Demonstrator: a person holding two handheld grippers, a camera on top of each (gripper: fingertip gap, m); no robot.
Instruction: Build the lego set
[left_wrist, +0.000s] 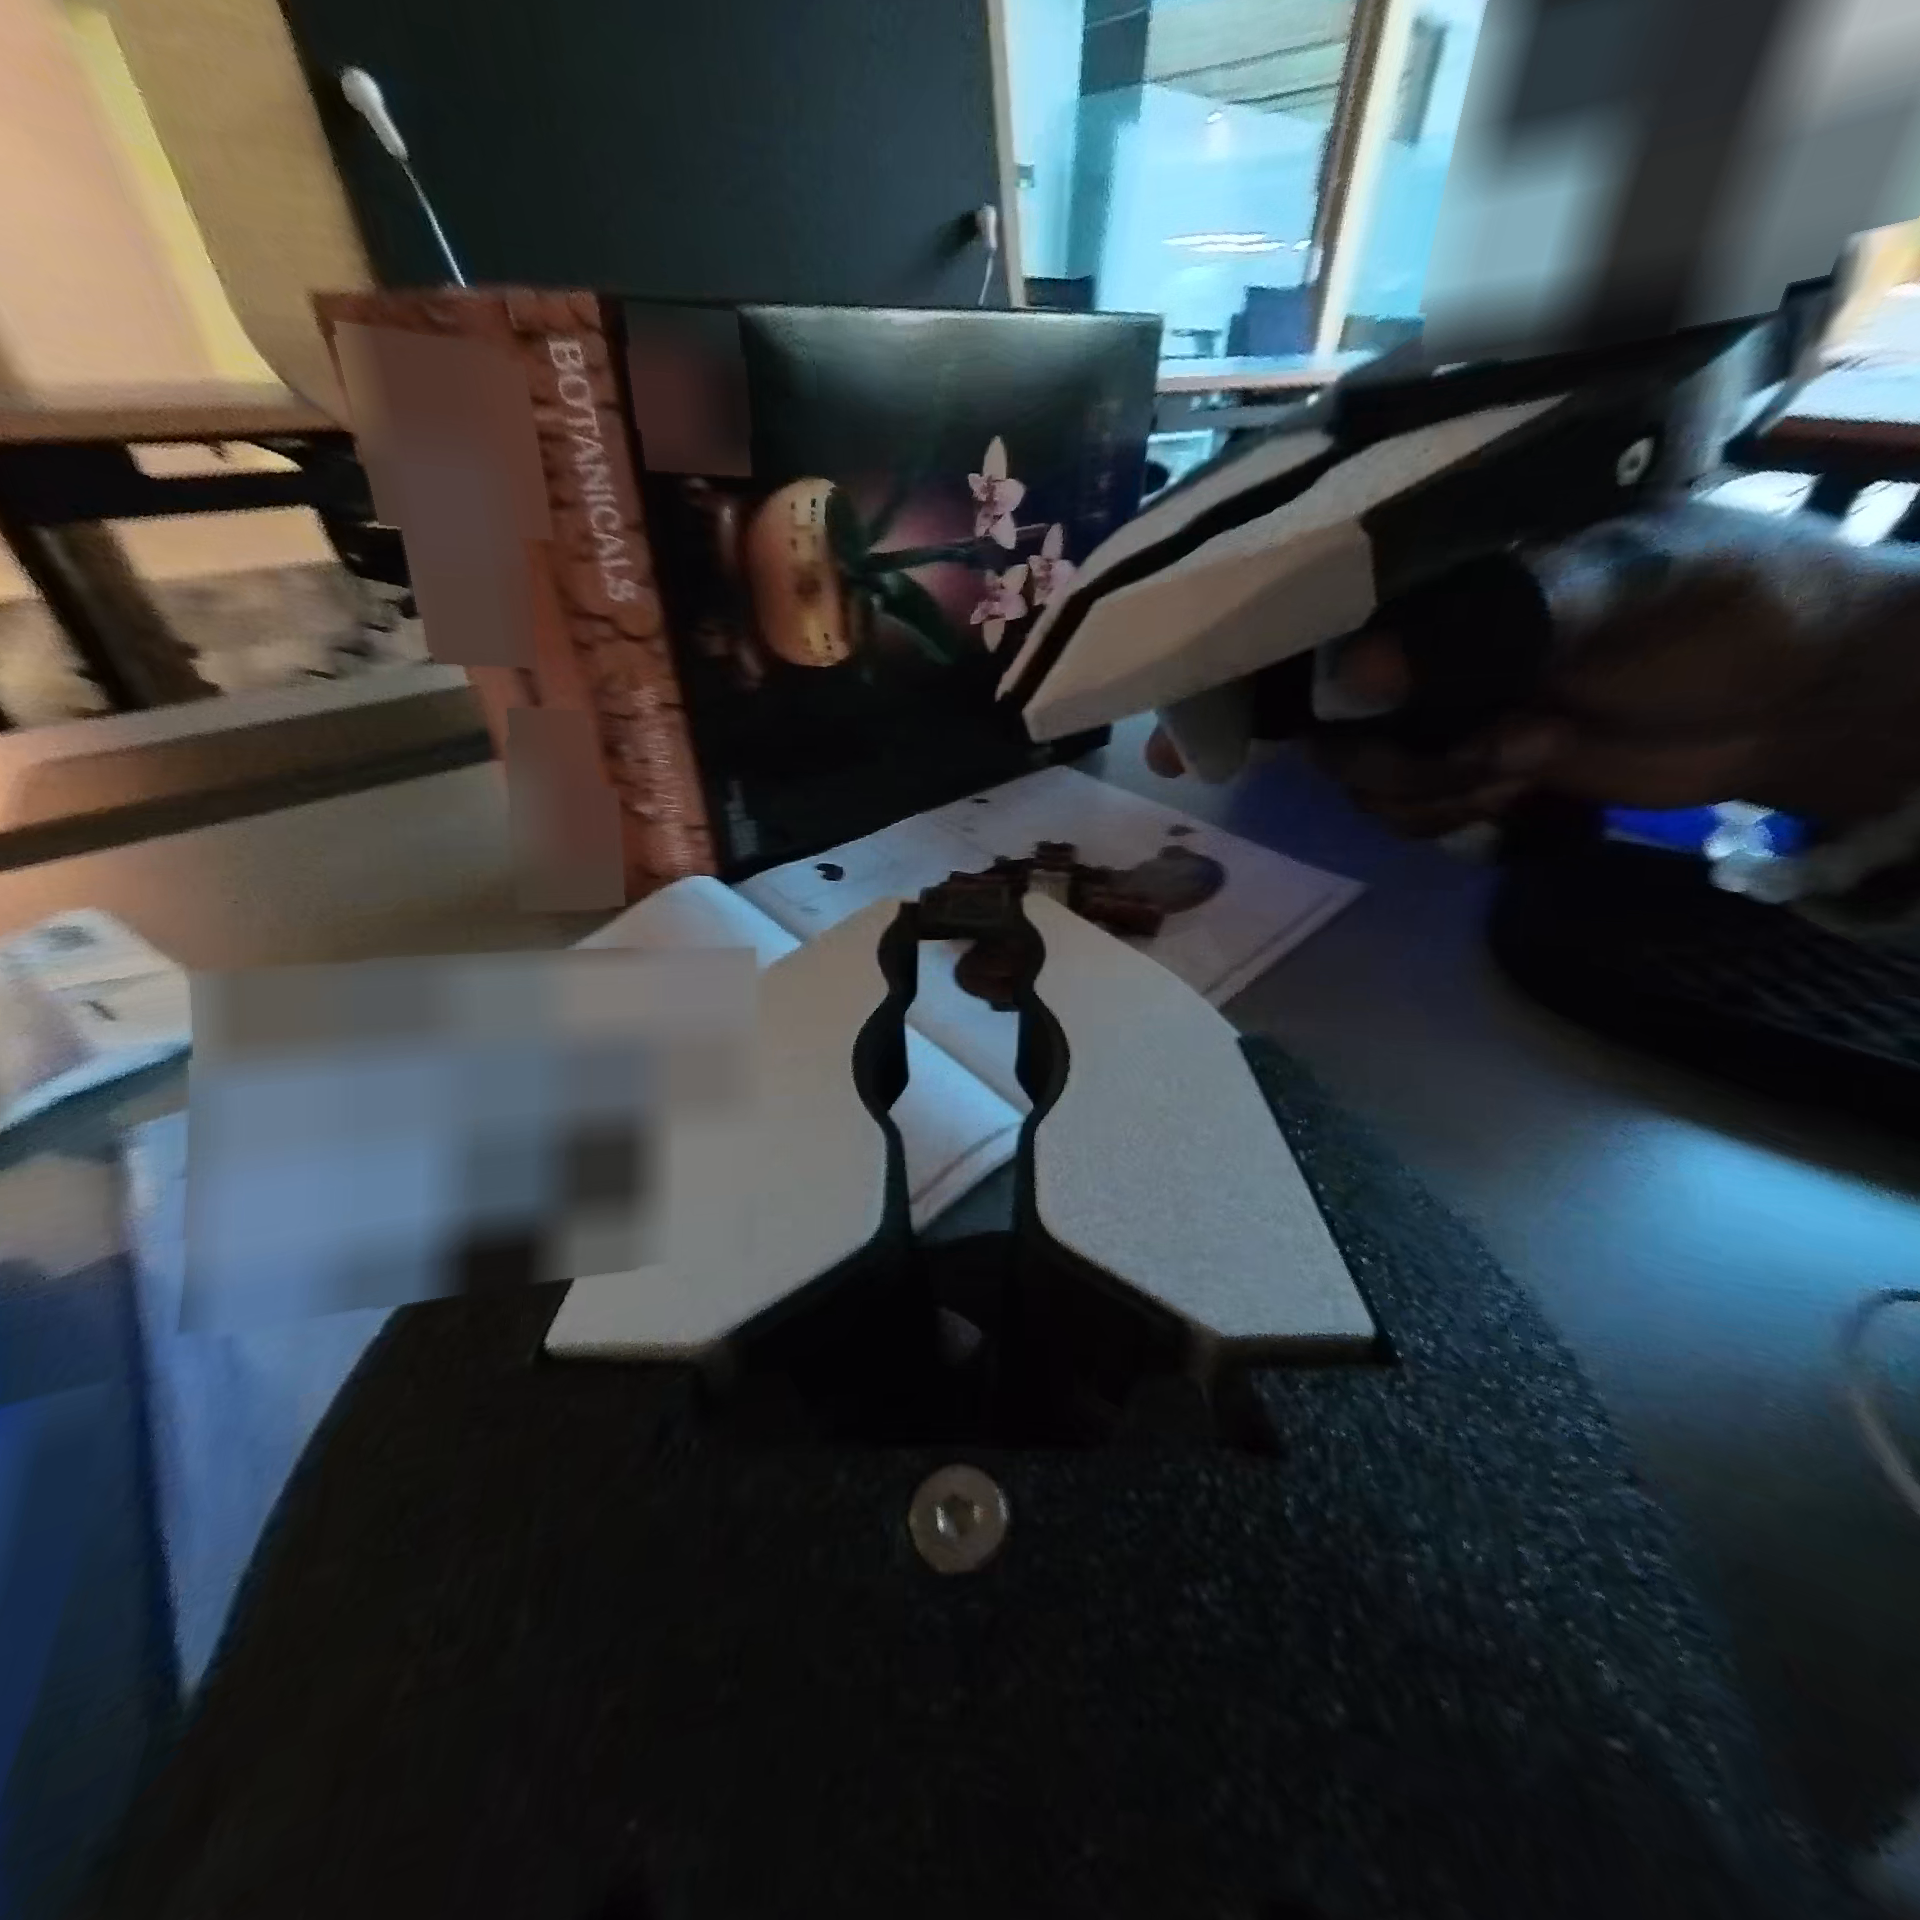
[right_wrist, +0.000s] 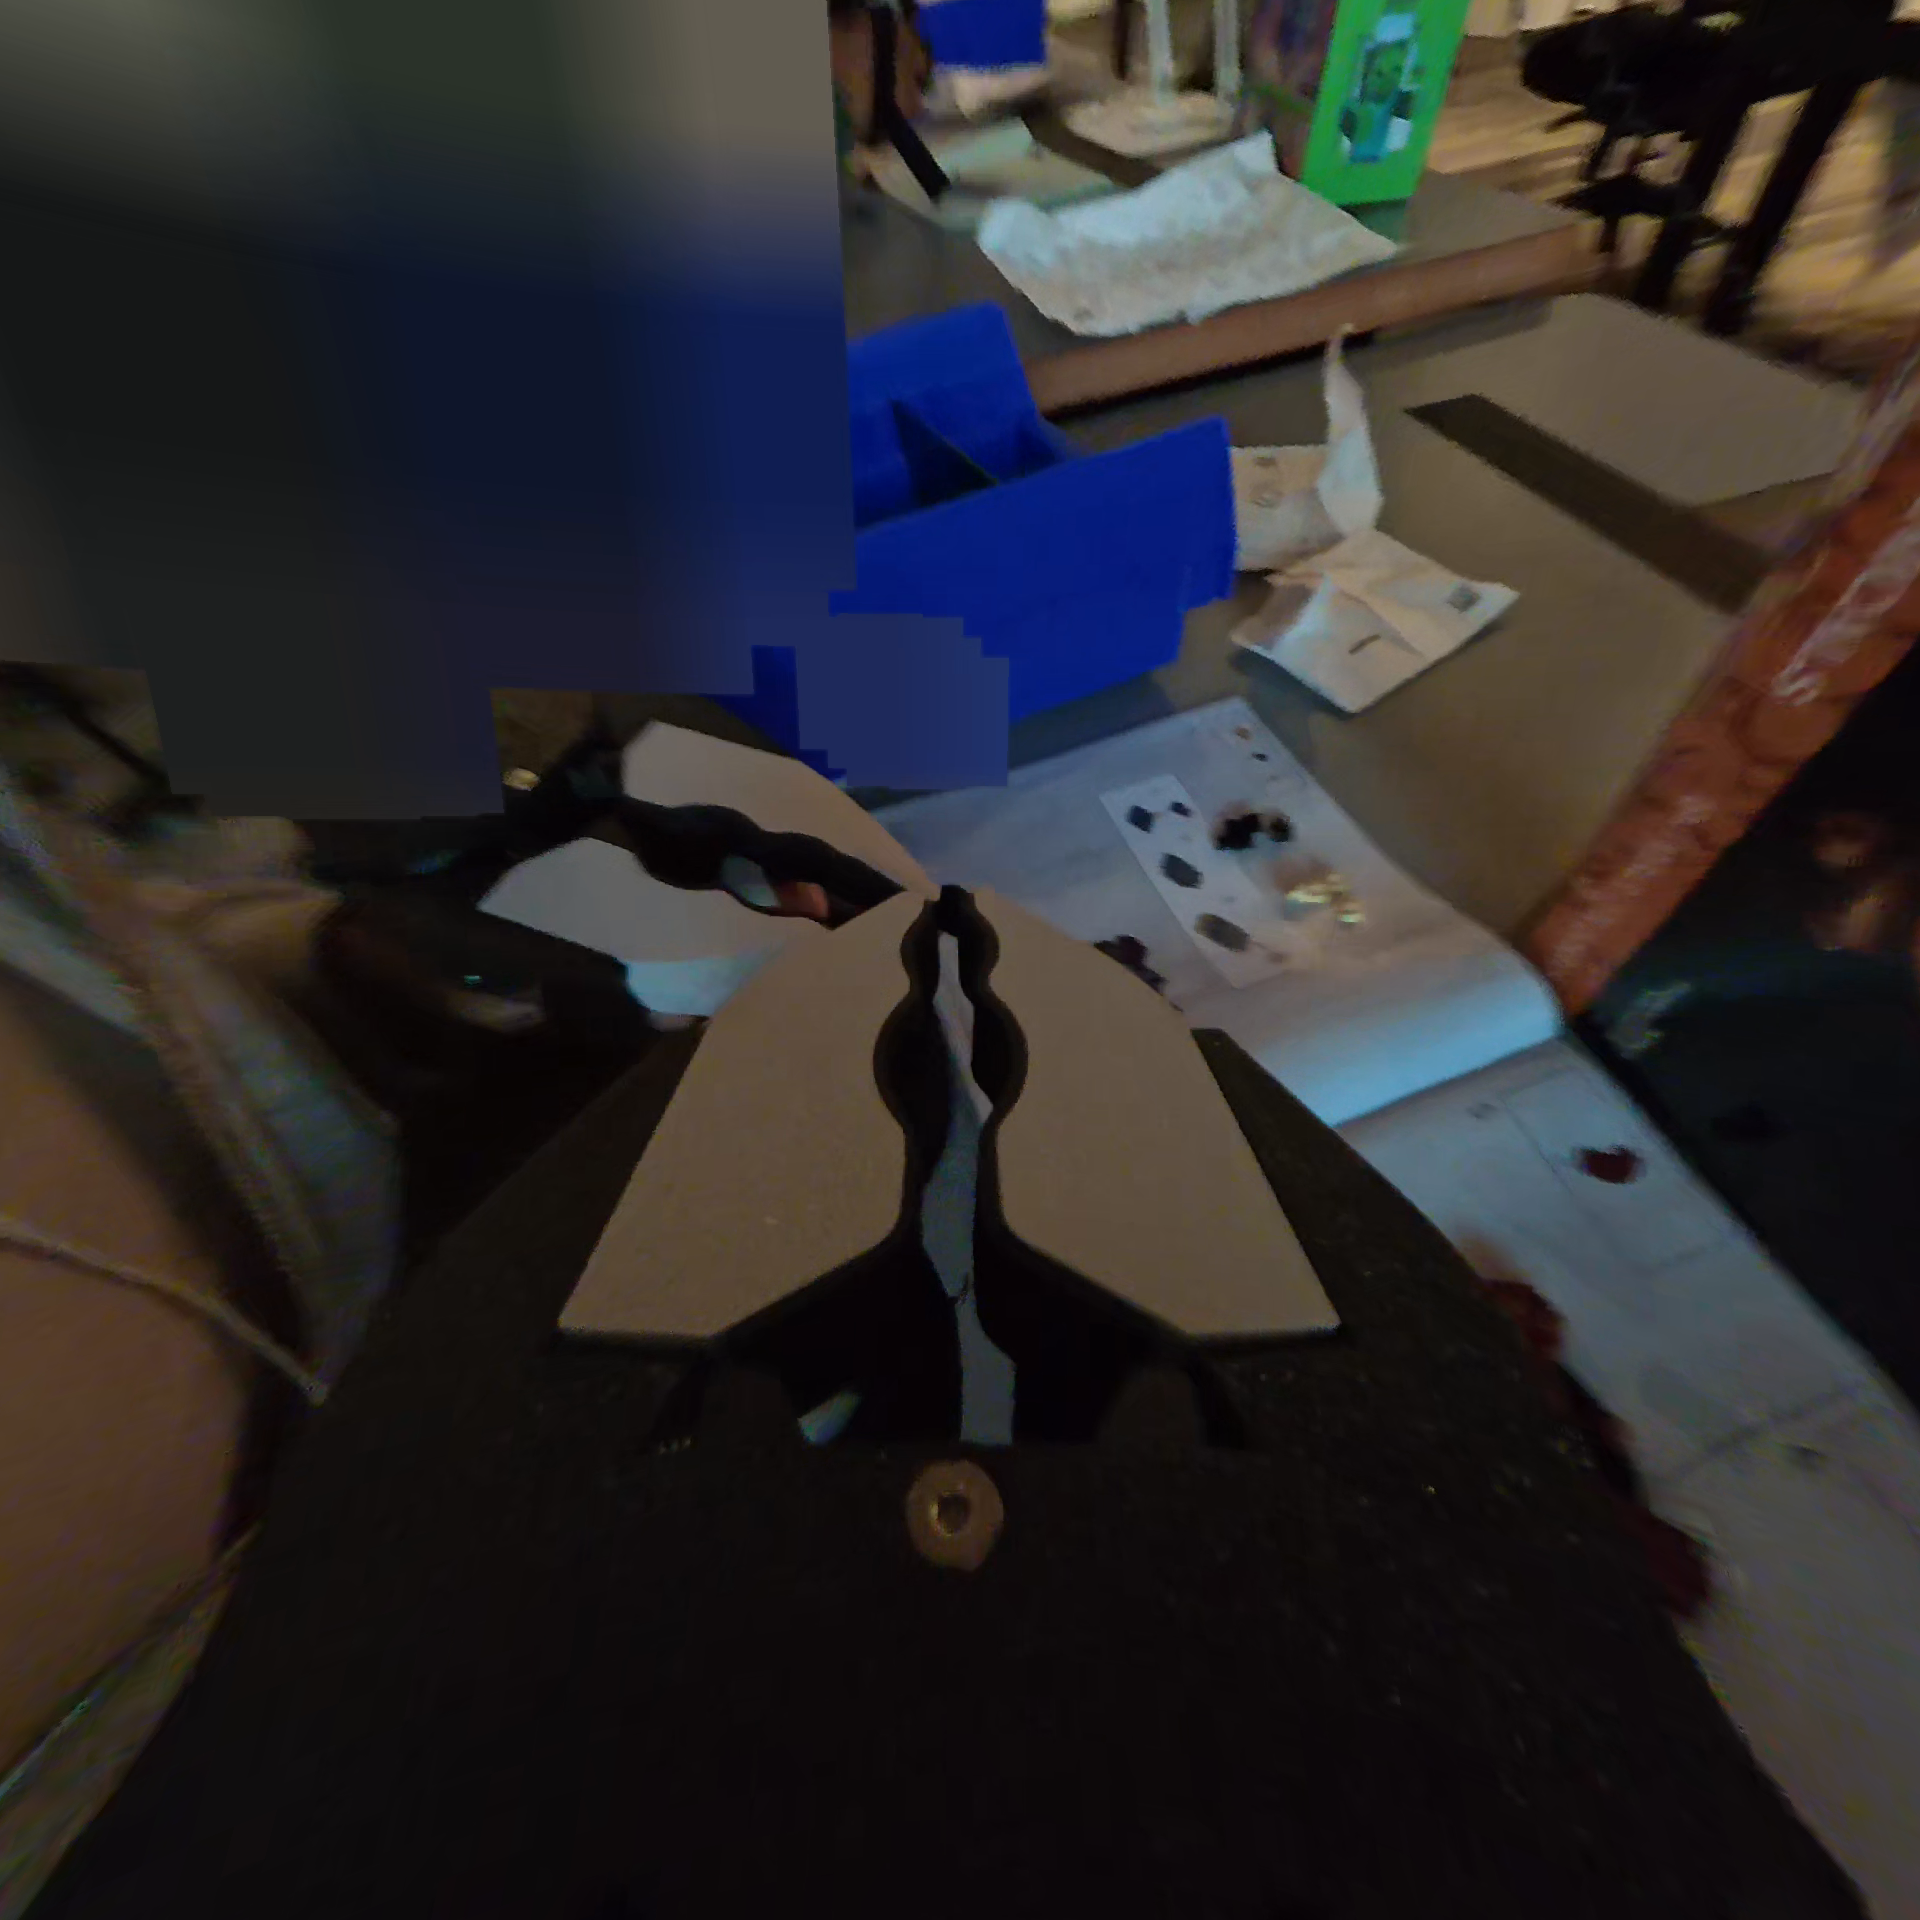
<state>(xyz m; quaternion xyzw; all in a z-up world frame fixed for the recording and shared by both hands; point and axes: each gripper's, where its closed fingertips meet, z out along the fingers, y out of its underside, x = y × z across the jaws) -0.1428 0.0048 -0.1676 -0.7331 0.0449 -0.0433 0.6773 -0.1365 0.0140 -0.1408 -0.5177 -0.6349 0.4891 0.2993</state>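
Dark brick assembly (left_wrist: 977, 914) pinched in left tongs (left_wrist: 975, 920) above open instruction booklet (left_wrist: 1195, 883); right tongs (right_wrist: 948, 906) pressed together nearby

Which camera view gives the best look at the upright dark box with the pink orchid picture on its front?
The left wrist view: the upright dark box with the pink orchid picture faces the camera, standing behind the open white booklet. The right wrist view shows only its reddish-brown side and a dark sliver at the right edge.
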